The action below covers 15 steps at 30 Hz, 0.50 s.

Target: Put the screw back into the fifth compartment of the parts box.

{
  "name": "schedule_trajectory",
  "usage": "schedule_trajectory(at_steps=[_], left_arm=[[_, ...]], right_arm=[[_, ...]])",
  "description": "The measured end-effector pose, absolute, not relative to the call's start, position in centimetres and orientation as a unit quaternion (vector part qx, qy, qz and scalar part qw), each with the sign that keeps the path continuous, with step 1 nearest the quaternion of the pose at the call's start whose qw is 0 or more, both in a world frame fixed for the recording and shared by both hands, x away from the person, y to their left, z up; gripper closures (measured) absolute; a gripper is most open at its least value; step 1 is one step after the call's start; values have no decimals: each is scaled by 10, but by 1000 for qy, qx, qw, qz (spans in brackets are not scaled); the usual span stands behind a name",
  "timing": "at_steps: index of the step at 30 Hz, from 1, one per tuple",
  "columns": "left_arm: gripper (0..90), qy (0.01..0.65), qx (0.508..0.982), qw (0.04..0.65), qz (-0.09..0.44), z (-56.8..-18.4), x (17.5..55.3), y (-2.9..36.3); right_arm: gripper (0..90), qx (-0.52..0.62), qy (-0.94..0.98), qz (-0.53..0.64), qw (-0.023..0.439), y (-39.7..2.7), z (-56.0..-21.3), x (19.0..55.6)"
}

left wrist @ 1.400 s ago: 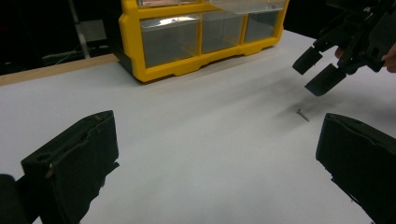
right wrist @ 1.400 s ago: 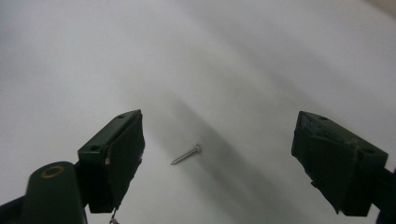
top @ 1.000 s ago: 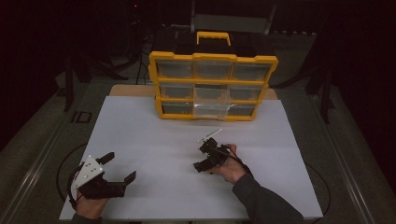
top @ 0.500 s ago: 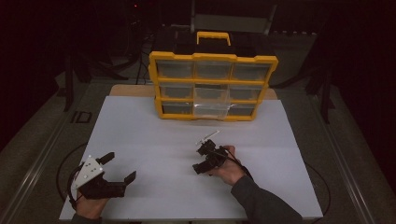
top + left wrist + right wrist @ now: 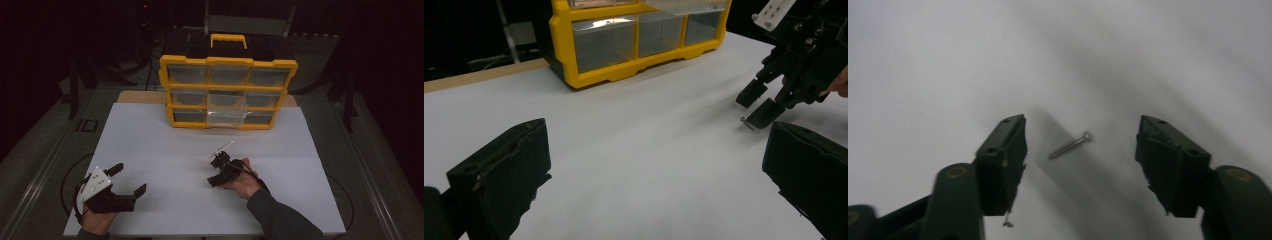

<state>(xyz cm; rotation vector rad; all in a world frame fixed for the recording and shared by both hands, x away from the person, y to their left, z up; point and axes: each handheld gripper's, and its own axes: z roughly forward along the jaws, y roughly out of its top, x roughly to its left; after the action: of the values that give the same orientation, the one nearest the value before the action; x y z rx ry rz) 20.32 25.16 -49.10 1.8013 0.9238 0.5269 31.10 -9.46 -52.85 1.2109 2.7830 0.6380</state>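
L claw (image 5: 128, 179) sits nearest, at the tabletop's near-left corner w/ its grey plate on top; jaws wide apart, nothing between them, resting low over the white sheet (image 5: 165, 145). In the left gripper view its two black jaws frame bare sheet, and the other claw shows at upper right.

R claw (image 5: 216, 172), held in the person's hand (image 5: 243, 184), is a bit farther in, right of center, tips pointed down at the sheet. Its jaws have just been closing but stand apart, not touching anything. A small screw (image 5: 1071, 145) lies flat on the sheet between them, clear of both pads, head toward the upper right in the right gripper view. A second tiny screw bit (image 5: 1007, 221) shows just below the left-hand jaw in that view; too small to tell more. From the left gripper view a thin screw lies at the R claw's lower tip.

Far side: yellow organizer box (image 5: 228, 93) w/ clear drawers stands upright at the sheet's back edge, well apart from both claws. One middle drawer (image 5: 226, 113) is pulled out partway.
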Motion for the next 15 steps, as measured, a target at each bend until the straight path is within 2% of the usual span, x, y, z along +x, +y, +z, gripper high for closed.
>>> schedule_trajectory(at_steps=[9, 15], left_arm=[[0, 382, 746, 501, 218, -491, 203, 251], [0, 382, 747, 499, 218, -492, 204, 251]], right_arm=[[512, 375, 906, 197, 17, -88, -533, 309], [612, 367, 910, 189, 33, -85, -534, 310]])
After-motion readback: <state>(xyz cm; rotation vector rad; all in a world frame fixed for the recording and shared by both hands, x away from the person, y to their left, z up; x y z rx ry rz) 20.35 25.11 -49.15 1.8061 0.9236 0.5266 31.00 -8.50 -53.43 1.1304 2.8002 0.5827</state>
